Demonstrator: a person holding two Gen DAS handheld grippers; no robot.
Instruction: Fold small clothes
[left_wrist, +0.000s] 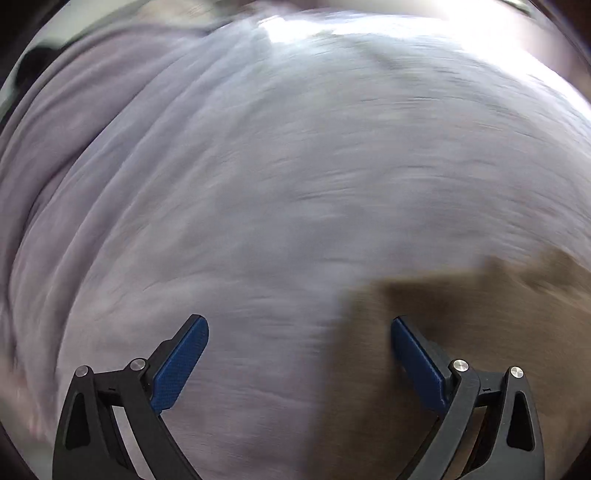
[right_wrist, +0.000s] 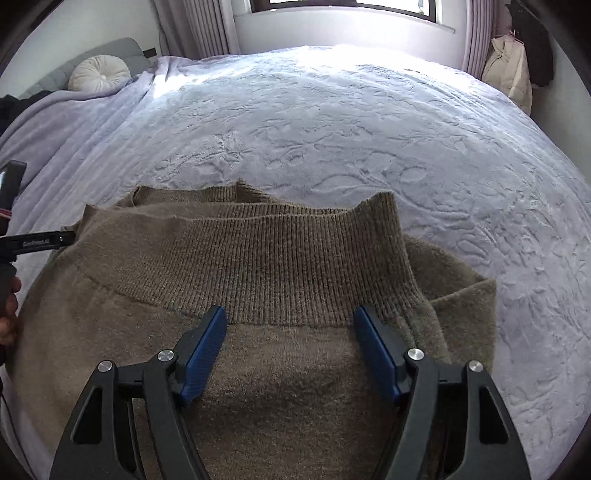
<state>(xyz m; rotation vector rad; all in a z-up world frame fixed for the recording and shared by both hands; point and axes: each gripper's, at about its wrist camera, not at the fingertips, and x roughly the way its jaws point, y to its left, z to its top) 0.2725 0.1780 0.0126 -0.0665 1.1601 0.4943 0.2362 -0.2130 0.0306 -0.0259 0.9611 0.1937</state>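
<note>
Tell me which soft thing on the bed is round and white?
The round white tufted cushion by the grey headboard. The brown knitted sweater and lavender bedspread lie spread flat.

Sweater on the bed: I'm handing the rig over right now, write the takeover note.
Left hand-held gripper: open, empty, above the bedspread at the sweater's edge; that view is blurred.
Right hand-held gripper: open, empty, over the sweater just below its ribbed band.
Sweater lies on the bed, one part doubled over at the right.
Done: at most a first fold. Left: the remaining folds.
</note>
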